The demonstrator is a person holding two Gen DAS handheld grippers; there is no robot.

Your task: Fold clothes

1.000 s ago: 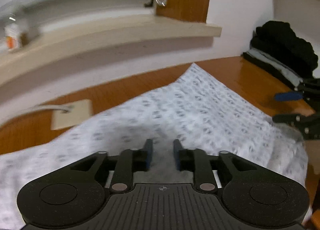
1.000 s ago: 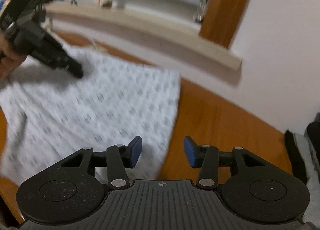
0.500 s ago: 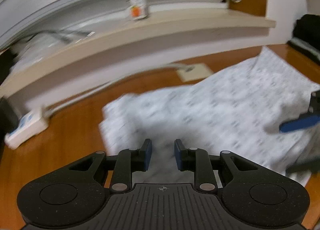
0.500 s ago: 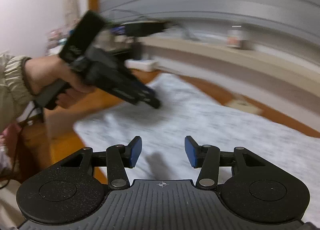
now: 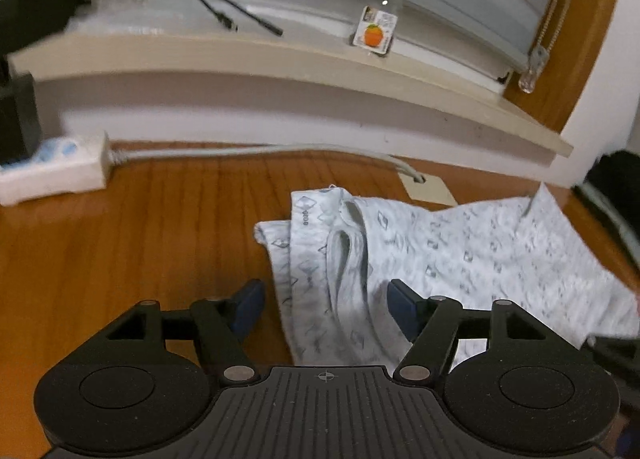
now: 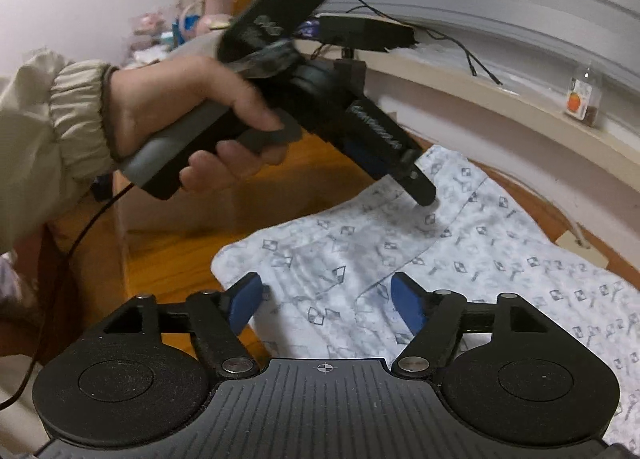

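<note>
Left gripper point(image 5: 324, 309): we see its blue-padded jaws spread wide, gripping nothing, poised over the bunched end of the garment point(image 5: 440, 255); from the right wrist view its tip point(image 6: 422, 189) reaches down to the cloth — whether it touches we cannot tell.
Right gripper point(image 6: 326, 305): jaws likewise parted and empty, hovering above the near edge of the same garment point(image 6: 460, 259).
Garment: white fabric with a small grey diamond print, lying on the wooden table point(image 5: 140, 239); one end is rumpled into upright folds, the rest spread flatter.
Left hand point(image 6: 180, 119): wrapped round the grey handle, a beige elastic cuff at the wrist.
Surroundings: a white power strip point(image 5: 56, 171) at the table's far left, its grey cable point(image 5: 260, 149) running along the wall to a pale plate point(image 5: 428, 189) just behind the garment; a windowsill point(image 5: 280, 63) carrying a small clear bottle point(image 5: 376, 25) and loose black leads point(image 5: 240, 17).
Writing: the bottle label shows an orange fruit — its text is too small for us to read; lettering on the left gripper's body is blurred.
Hard to make out: dark shapes at the right edge of the left wrist view are cut off by the frame.
</note>
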